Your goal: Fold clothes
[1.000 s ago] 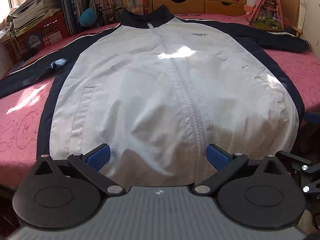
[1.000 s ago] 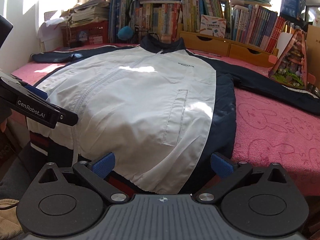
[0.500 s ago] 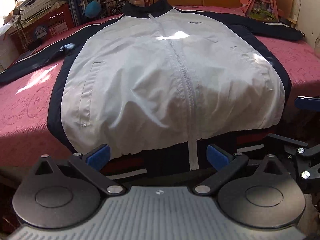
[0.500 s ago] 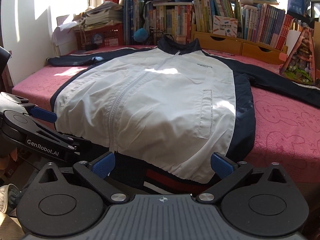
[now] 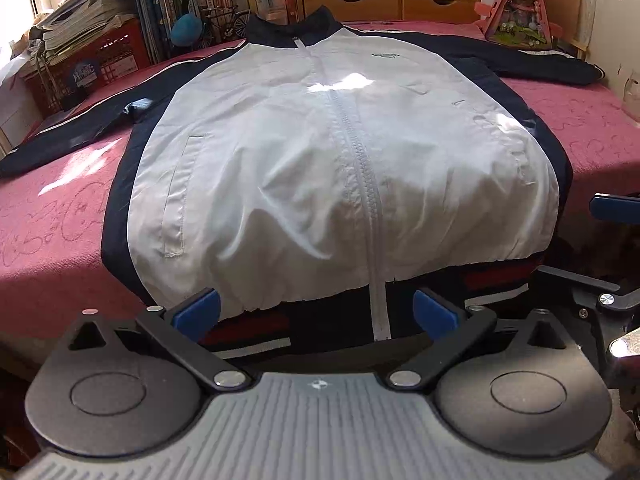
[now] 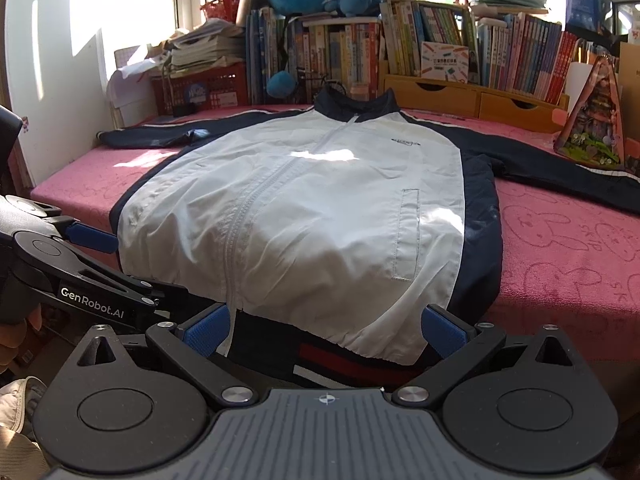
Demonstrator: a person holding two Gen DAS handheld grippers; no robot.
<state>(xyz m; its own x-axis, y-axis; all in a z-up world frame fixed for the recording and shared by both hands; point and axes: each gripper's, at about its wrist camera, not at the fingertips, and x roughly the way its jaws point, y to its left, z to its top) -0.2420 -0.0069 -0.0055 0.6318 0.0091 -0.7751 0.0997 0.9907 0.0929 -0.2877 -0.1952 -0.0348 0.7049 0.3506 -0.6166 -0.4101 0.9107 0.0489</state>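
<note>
Both grippers, left gripper (image 5: 316,314) and right gripper (image 6: 326,330), hold fingers wide apart, empty, near the hem of the jacket (image 5: 332,168), which lies flat on the bed (image 5: 52,216), collar pointing away, sleeves spread sideways.

Jacket (image 5: 280,168): white front, navy sleeves, red-and-white striped hem. Bed cover (image 6: 568,248): pink, rabbit outlines. Claw pads (image 6: 206,330): blue.
</note>
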